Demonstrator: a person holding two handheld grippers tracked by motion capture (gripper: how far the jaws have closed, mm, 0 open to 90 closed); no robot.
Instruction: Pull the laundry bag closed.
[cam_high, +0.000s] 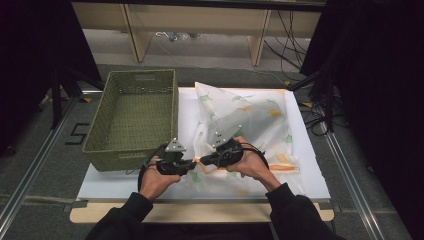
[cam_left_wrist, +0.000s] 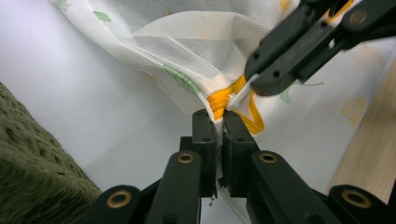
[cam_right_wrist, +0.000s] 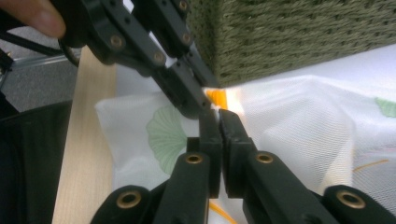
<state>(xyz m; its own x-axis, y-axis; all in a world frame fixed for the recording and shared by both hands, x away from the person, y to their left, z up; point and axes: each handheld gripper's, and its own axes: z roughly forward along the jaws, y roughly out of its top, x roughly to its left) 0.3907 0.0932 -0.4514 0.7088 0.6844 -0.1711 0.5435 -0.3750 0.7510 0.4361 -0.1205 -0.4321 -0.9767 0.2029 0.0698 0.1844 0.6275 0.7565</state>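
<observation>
We are handling a mesh laundry bag (cam_high: 250, 125), lying on the white bench (cam_high: 310, 170) beside the green basket (cam_high: 135, 120): light, limp, probably snag-prone. Both the left hand-held gripper (cam_left_wrist: 219, 116) and right hand-held gripper (cam_right_wrist: 218, 114) are pinching its orange zipper edge (cam_left_wrist: 224, 99), the firmest hold.

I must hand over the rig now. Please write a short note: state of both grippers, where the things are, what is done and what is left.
Left gripper: shut on the mesh bag at its orange zipper.
Right gripper: shut on the same bag, right beside the left one.
The bag lies on the white mat; the green basket stands at its left, with nothing in it.
Done: both grips taken.
Left: probably work the zipper, then put the bag in the basket.
</observation>
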